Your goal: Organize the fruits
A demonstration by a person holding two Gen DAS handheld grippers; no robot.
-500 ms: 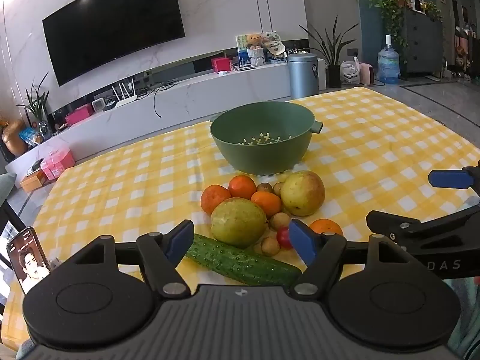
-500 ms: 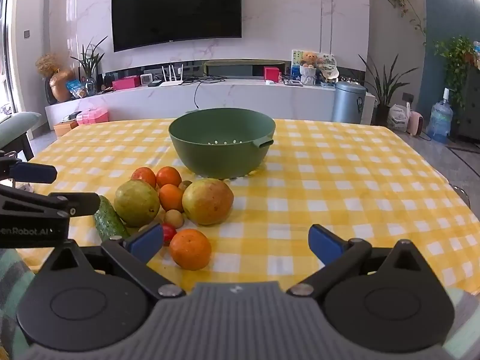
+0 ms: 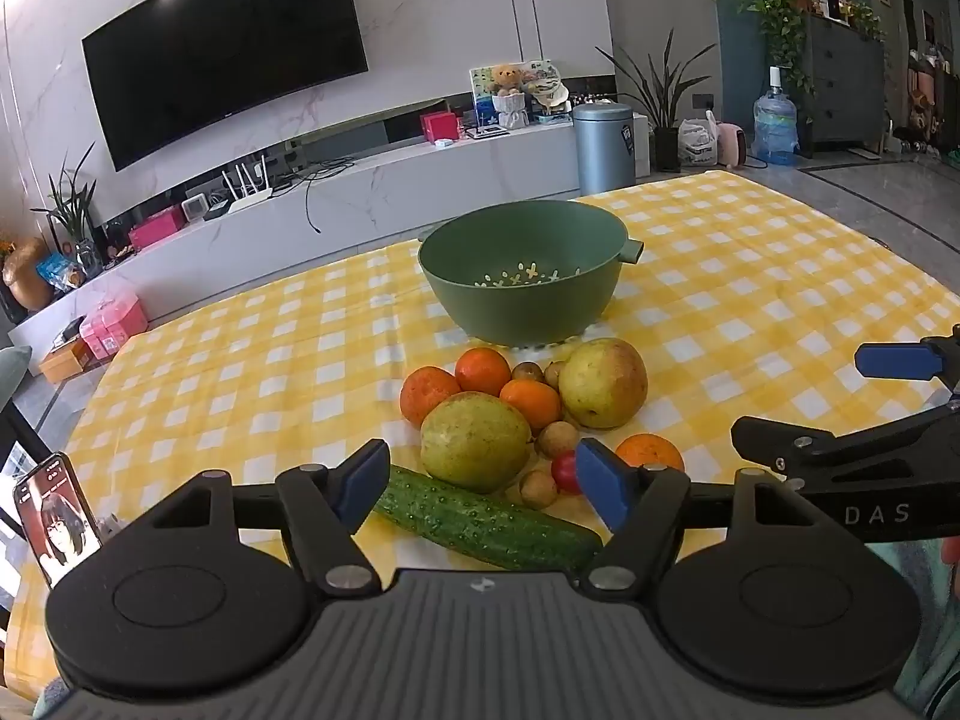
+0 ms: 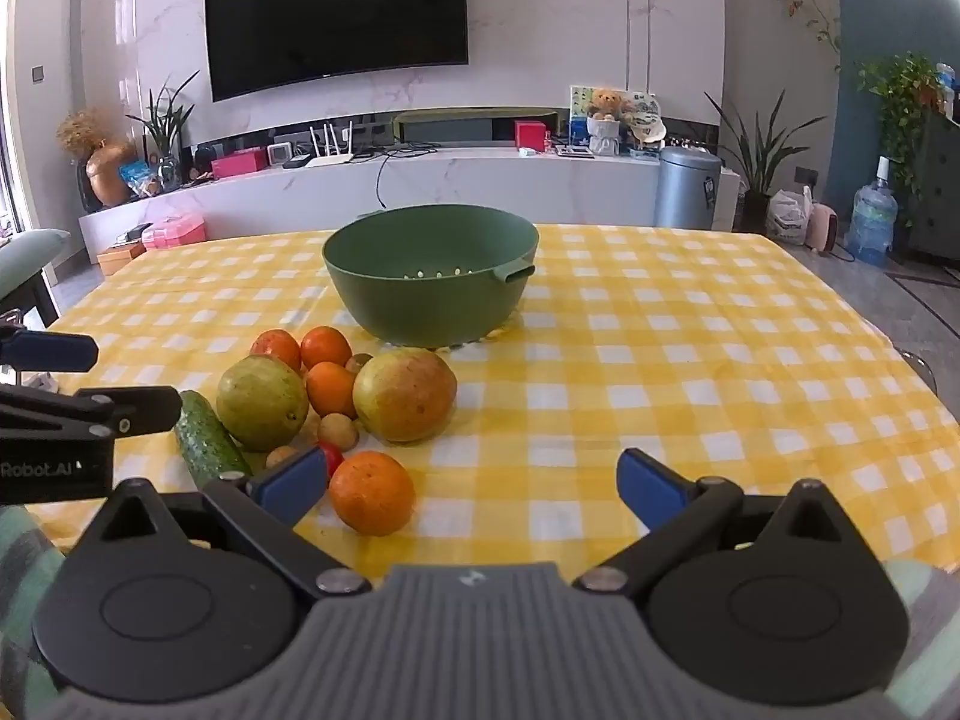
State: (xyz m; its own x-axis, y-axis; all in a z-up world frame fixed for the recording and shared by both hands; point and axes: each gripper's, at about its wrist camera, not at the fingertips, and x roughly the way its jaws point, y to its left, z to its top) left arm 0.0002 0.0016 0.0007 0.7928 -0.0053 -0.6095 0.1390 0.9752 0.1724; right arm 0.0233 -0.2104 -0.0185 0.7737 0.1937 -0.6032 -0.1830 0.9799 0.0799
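Left wrist view. The left gripper (image 3: 483, 483), black with blue pads, has its jaws spread wide and empty above the near end of a dark green, bumpy cucumber (image 3: 486, 519) that lies slantwise on the yellow-and-white checked tablecloth (image 3: 240, 372). Behind the cucumber sits the fruit cluster: a large yellow-green guava-like fruit (image 3: 474, 441), a larger yellow fruit with a red blush (image 3: 603, 383), three orange tangerines (image 3: 480, 369) packed together, a lone tangerine (image 3: 650, 451) partly hidden behind the right pad, a small red cherry tomato (image 3: 564, 471) and several small tan round fruits (image 3: 538, 488). The matte green perforated colander bowl (image 3: 522, 294) stands empty beyond the cluster, near it but apart. Only this view shows a smartphone (image 3: 57, 525) propped at the left table edge, and the right gripper (image 3: 840, 408) from the side.

Right wrist view. The right gripper (image 4: 471, 489) is opened to its widest and holds nothing. The lone tangerine, seen whole here, lies just inside its left pad, untouched. Bare cloth fills the rest of the gap. The left gripper (image 4: 90, 381) enters from the left edge.
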